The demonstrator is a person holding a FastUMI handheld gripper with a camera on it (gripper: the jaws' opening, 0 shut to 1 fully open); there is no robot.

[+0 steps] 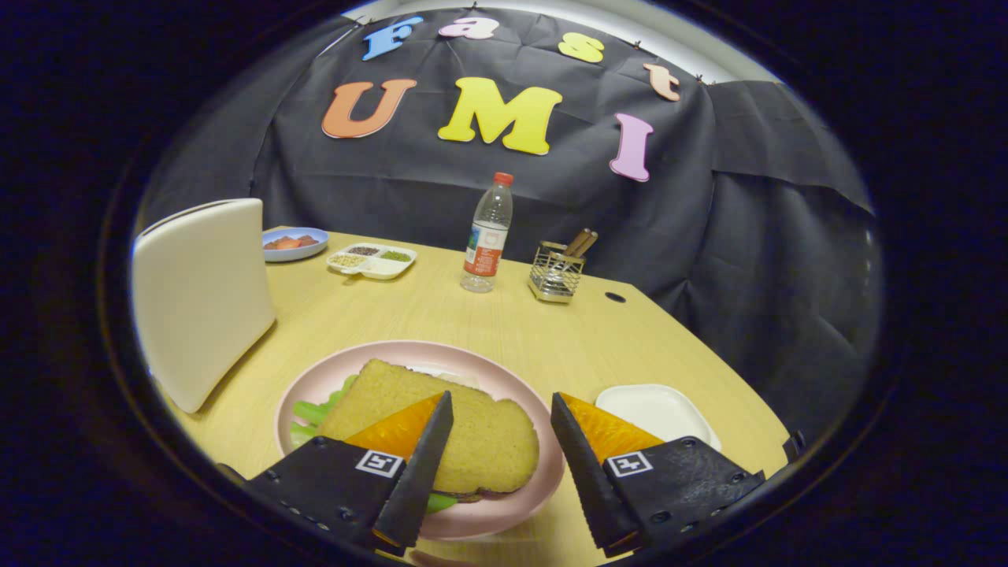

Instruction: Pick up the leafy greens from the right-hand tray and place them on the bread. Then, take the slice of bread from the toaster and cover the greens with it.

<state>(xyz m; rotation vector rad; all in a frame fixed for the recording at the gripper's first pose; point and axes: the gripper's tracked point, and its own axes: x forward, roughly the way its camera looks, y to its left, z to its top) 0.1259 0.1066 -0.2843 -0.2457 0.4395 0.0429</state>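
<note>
a wooden table (504,331) seen from the gripper (502,409), whose two fingers stand apart and hold nothing. just ahead of them sits a pink plate (543,472). on it lies a slice of bread (472,429), tilted a little, with leafy greens (315,411) sticking out from under its left side and near edge. the left finger crosses over the bread; whether it touches it cannot be told. beside the right finger is a white tray (654,408). a white toaster (201,295) stands left of the plate. farther back are a blue dish (293,243), a divided white dish (372,261), a water bottle (487,236) and a wire holder (556,274).
</note>
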